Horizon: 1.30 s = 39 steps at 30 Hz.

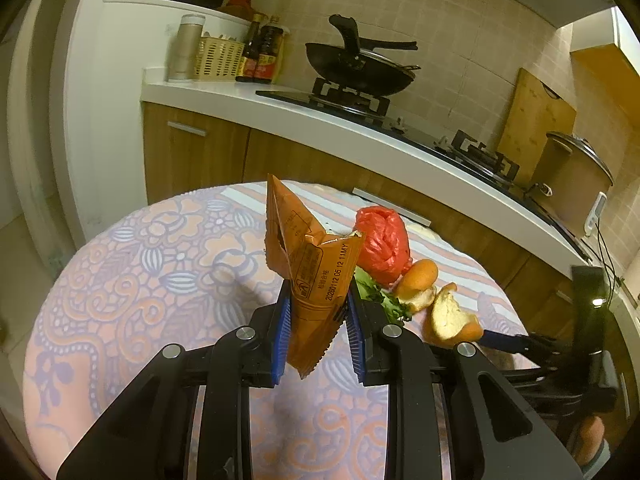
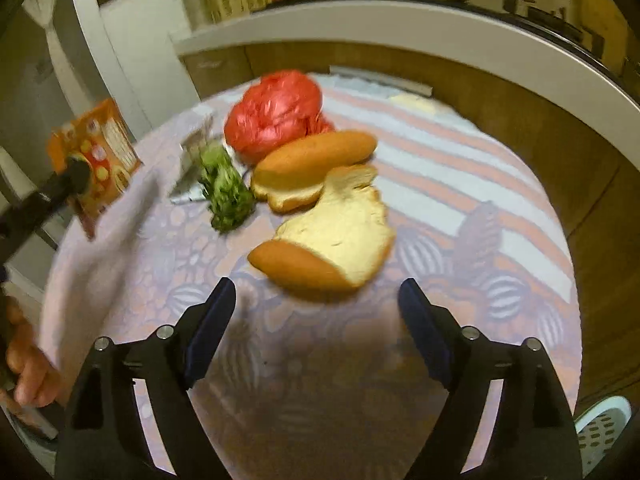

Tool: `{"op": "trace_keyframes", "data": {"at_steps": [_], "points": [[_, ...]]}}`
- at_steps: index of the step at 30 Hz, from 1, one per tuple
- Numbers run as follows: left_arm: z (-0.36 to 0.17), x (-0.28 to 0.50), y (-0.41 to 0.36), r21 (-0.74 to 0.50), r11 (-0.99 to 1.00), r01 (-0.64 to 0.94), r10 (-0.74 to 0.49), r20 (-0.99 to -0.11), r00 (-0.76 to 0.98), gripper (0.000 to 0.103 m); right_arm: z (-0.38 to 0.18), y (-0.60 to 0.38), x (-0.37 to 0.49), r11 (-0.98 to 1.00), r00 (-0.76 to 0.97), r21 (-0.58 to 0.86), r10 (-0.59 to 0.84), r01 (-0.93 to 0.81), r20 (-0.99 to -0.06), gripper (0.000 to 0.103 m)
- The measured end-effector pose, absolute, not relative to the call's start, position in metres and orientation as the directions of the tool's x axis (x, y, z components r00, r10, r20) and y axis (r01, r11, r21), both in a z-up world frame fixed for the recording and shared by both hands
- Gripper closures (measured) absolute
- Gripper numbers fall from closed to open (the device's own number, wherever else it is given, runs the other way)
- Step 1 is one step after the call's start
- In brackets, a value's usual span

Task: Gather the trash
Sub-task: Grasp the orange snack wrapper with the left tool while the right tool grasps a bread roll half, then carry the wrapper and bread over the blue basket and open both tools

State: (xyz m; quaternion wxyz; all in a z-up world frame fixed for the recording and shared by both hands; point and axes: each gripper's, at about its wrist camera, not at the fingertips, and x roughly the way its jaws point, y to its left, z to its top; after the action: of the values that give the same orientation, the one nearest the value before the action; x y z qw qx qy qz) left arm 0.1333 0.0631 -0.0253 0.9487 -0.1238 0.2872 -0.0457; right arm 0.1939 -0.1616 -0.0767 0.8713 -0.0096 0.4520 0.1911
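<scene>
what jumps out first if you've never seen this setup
An orange wrapper stands pinched in the left gripper above the table. Beside it lie a red bag and orange peels, just ahead of the open right gripper.

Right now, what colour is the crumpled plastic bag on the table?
Red; the crumpled plastic bag shows sharpest in the left wrist view.

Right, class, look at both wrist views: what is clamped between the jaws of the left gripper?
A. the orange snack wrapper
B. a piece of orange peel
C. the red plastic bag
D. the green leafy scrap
A: the left gripper has its blue-padded jaws shut on the orange snack wrapper, lifted off the table, while the red plastic bag, orange peel and green leafy scrap lie on the cloth.
</scene>
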Motion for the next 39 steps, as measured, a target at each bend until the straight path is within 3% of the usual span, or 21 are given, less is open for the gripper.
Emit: {"op": "trace_keyframes", "data": {"at_steps": [3, 4, 5, 6, 8, 11, 23, 39], "points": [[-0.027, 0.134, 0.061, -0.261, 0.965, 0.024, -0.166, -0.536, 0.828, 0.080, -0.077, -0.149, 0.200, 0.940, 0.540, 0.087, 0.263, -0.330, -0.800, 0.024], [-0.028, 0.134, 0.059, -0.260, 0.965, 0.025, -0.167, -0.537, 0.827, 0.080, -0.077, -0.148, 0.202, 0.945, 0.545, 0.078, 0.248, -0.316, -0.800, 0.030], [-0.028, 0.134, 0.058, -0.259, 0.965, 0.028, -0.168, -0.538, 0.826, 0.080, -0.076, -0.148, 0.204, 0.947, 0.547, 0.076, 0.246, -0.313, -0.801, 0.046], [-0.027, 0.133, 0.057, -0.257, 0.966, 0.031, -0.169, -0.537, 0.826, 0.080, -0.075, -0.149, 0.204, 0.945, 0.546, 0.088, 0.256, -0.314, -0.798, 0.049], [-0.025, 0.131, 0.054, -0.255, 0.966, 0.041, -0.176, -0.531, 0.829, 0.080, -0.069, -0.154, 0.202, 0.944, 0.559, 0.107, 0.273, -0.312, -0.783, 0.070], [-0.018, 0.127, 0.049, -0.251, 0.966, 0.059, -0.185, -0.519, 0.834, 0.080, -0.062, -0.165, 0.195, 0.944, 0.572, 0.131, 0.289, -0.302, -0.767, 0.085], [0.012, 0.103, -0.020, -0.198, 0.961, 0.191, -0.266, -0.484, 0.834, 0.080, -0.021, -0.238, 0.143, 0.951, 0.661, 0.209, 0.308, -0.227, -0.684, 0.088], [0.008, 0.061, -0.197, -0.137, 0.833, 0.536, -0.525, -0.503, 0.687, 0.080, -0.017, -0.375, 0.036, 0.983, 0.739, 0.184, 0.118, 0.008, -0.663, 0.088]]}}
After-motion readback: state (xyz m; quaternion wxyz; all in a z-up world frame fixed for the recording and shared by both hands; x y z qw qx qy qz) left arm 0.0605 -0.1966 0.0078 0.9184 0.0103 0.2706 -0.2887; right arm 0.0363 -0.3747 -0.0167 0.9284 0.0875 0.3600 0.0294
